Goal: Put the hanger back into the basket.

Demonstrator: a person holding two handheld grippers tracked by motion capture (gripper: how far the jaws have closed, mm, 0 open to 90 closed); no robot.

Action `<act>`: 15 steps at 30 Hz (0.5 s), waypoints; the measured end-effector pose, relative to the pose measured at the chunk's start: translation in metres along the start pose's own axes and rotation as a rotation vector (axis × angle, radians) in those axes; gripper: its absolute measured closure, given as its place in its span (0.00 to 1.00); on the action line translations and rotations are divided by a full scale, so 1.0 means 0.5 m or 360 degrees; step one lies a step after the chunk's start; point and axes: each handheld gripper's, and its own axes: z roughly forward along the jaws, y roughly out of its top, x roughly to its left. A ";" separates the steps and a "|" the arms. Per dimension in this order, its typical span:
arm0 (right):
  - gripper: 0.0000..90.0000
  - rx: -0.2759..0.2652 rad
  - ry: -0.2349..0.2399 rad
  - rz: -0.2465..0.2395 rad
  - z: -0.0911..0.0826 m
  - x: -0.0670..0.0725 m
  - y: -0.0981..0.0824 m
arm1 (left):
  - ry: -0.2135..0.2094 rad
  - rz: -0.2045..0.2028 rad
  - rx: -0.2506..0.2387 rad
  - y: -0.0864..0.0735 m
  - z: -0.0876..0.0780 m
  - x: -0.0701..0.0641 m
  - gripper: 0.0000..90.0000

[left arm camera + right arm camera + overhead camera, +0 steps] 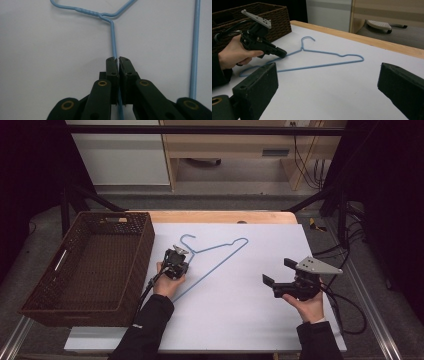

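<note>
The hanger (215, 255) lies flat on the tabletop (240, 315), its long axis diagonal, and the left tool (176, 261) pinches its wire near the hook while the right tool (278, 275), released, hangs well apart.

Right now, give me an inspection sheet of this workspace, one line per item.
Surface: white sheet over a wooden table, flat.
Job's things: blue wire hanger lying flat on the sheet; empty brown wicker basket at the table's left side.
Clutter: nothing seen.
Grippers: left gripper shut on the hanger's wire just below the twisted neck; right gripper open, held above the sheet, apart from the hanger.
Cables: one black cable trails from the right gripper off the table's right edge; more hang by the far furniture.
Surroundings: wooden and white furniture beyond the table, dark curtains at both sides.
</note>
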 end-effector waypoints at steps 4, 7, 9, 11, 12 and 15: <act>0.04 0.0002 0.0000 0.0003 0.005 0.002 -0.001 | 0.0004 -0.0010 -0.0035 0.001 -0.010 0.001 0.96; 0.04 0.0015 0.0005 0.0001 0.011 0.002 -0.002 | 0.0010 0.0006 -0.0070 0.003 -0.024 -0.002 0.96; 0.04 0.0023 0.0010 0.0001 0.016 0.003 -0.003 | 0.0012 0.0011 -0.0080 0.004 -0.031 -0.003 0.96; 0.04 0.0034 0.0014 -0.0009 0.021 0.004 -0.004 | 0.0011 0.0012 -0.0096 0.004 -0.036 -0.004 0.96; 0.04 0.0034 0.0014 -0.0009 0.021 0.004 -0.004 | 0.0011 0.0012 -0.0096 0.004 -0.036 -0.004 0.97; 0.04 0.0049 0.0019 -0.0012 0.031 0.007 -0.003 | 0.0014 0.0017 -0.0123 0.005 -0.046 -0.007 0.97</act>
